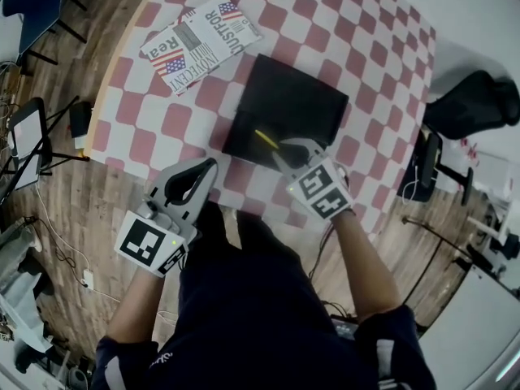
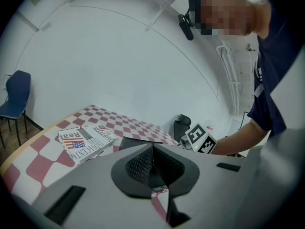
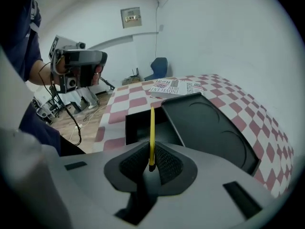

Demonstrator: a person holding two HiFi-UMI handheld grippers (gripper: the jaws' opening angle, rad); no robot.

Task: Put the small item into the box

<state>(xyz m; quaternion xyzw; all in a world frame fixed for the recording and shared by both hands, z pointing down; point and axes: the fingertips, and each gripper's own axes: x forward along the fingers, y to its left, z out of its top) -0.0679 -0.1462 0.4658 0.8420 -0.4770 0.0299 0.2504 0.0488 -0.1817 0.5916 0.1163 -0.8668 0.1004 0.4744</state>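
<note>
A table under a red-and-white checked cloth (image 1: 341, 39) stands on a wooden floor in a white-walled room. A folded newspaper (image 1: 199, 43) lies on its far side and a black box (image 1: 292, 104) sits near the person's edge. In the right gripper view the box shows an open well with its lid (image 3: 209, 123) laid back beside it.

The right gripper (image 1: 284, 149) pinches the small item (image 3: 152, 132), a thin yellow stick, by its lower end. The rest of the stick juts forward past the jaws, out over the box's open well, apart from the floor of the well. The left gripper (image 1: 210, 166) hangs near the table's near edge, beside the box, with its jaws pressed together on nothing.

The stick looks very light and narrow, and fairly stiff, though it shows a slight bend along its length. With so little surface on the pads, and all of it at one end, it would probably pivot or slide if bumped against the box wall. A hold nearer its middle would be steadier. The present end grip does let the free tip go in first, and dropping so light a piece should do no harm.
</note>
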